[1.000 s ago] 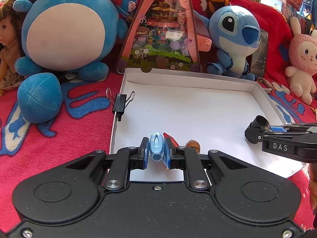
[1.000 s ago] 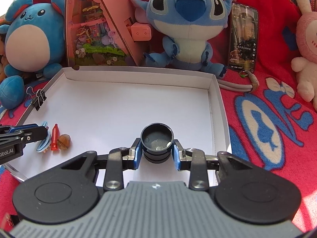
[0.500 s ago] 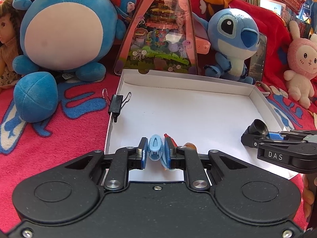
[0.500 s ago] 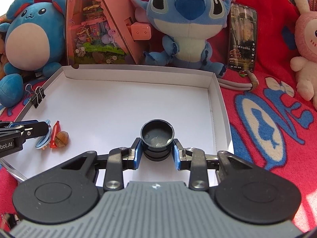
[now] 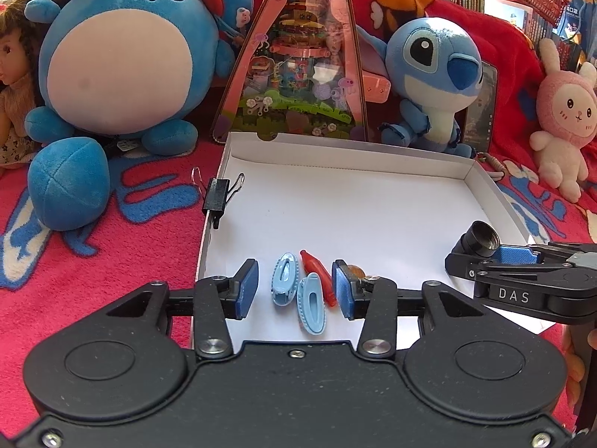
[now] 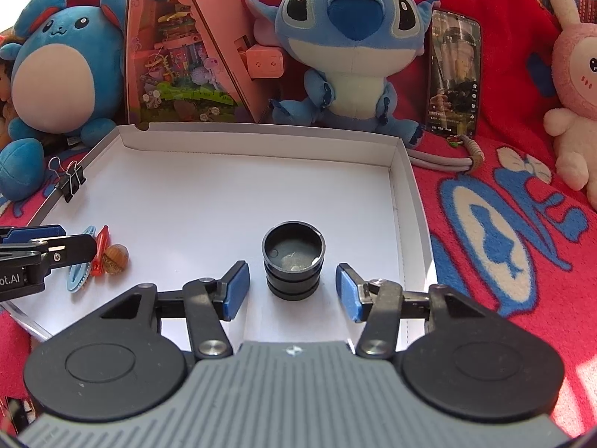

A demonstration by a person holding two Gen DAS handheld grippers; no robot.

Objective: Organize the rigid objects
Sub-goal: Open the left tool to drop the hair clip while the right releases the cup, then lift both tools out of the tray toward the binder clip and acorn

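Note:
A white shallow box [image 5: 347,164] [image 6: 261,138] lies on the red blanket. Two light blue hair clips [image 5: 298,293] [image 6: 79,274] rest on its floor near the front left, beside a small red bottle-shaped piece [image 5: 317,274] [image 6: 100,250] and a brown nut-like piece [image 6: 116,258]. My left gripper [image 5: 294,289] straddles the clips, its jaws opening, pads clear of them. A black cylindrical lens cap [image 6: 293,263] [image 5: 481,240] stands upright on the box floor. My right gripper [image 6: 293,289] flanks it, jaws opening, with a gap on each side.
A black binder clip [image 5: 216,198] [image 6: 71,179] is clamped on the box's left wall. Plush toys [image 5: 115,56] [image 6: 350,37], a pink triangular toy box [image 5: 298,56] and a phone [image 6: 453,71] stand behind the white box. A pink rabbit plush [image 5: 563,112] sits far right.
Both grippers have opened. The left one let go of the blue hair clips, which now lie on the box floor. The right one released the black lens cap, which stands free.

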